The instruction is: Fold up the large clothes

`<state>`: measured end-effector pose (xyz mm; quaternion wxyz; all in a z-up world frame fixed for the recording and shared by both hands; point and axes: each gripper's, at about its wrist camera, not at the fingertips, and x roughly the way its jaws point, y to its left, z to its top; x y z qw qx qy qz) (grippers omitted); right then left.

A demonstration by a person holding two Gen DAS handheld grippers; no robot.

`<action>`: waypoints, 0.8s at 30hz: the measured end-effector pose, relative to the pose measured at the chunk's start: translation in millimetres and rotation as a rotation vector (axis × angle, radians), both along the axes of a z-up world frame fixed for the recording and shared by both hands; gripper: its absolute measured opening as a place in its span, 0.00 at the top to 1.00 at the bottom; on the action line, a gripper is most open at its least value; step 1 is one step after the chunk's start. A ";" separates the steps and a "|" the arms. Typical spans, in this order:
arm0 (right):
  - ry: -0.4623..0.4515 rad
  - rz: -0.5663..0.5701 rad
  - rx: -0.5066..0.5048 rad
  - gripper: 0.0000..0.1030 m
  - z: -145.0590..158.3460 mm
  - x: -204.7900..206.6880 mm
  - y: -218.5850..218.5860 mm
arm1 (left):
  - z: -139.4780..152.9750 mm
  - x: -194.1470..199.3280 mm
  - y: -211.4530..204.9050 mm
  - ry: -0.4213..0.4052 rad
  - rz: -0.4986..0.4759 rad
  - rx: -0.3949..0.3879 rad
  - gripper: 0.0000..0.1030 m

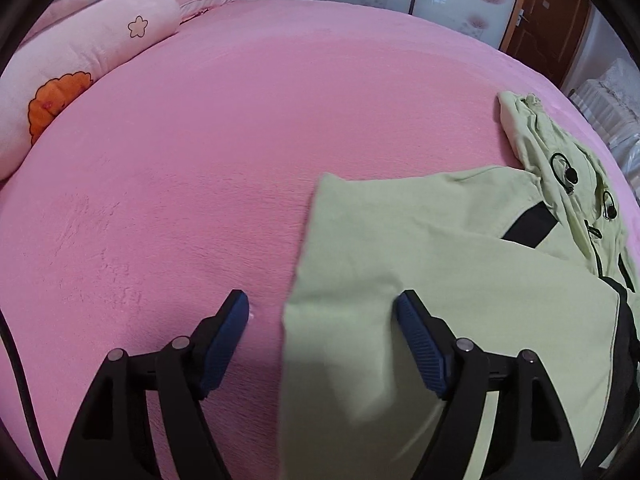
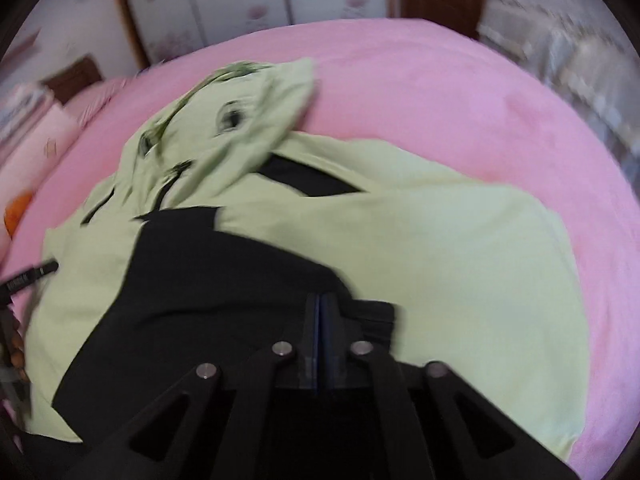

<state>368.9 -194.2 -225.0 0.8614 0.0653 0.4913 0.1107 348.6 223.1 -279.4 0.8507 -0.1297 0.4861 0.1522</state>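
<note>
Blue pads of the left gripper (image 1: 322, 312) stand apart, astride the pale green jacket's (image 1: 440, 264) folded edge; the right gripper (image 2: 322, 312) is pinched together over its black panel (image 2: 192, 280), nearer the hood (image 2: 240, 120), on the pink bed (image 1: 200, 140).

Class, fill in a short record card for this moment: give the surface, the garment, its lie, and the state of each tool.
surface: pink bed cover
garment: light green jacket with black panels and a hood
lie: spread across the bed, sleeve folded over the body
left tool: open, straddling the jacket's edge, not pressing it
right tool: shut, fingers together over the black panel; a grip on cloth cannot be told
beside: pink bedding at the bed's far corner
</note>
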 end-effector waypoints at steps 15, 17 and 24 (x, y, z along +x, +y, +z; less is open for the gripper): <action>-0.032 0.035 -0.024 0.97 46.0 -30.6 12.3 | 49.4 -25.3 -25.2 0.008 -0.007 0.051 0.20; -0.064 0.073 -0.017 0.94 64.3 -56.2 23.8 | 70.4 -45.4 -46.9 -0.035 -0.039 0.039 0.20; -0.078 0.236 -0.003 0.82 82.8 -142.9 88.2 | 80.9 -132.2 -130.7 -0.043 -0.156 -0.055 0.20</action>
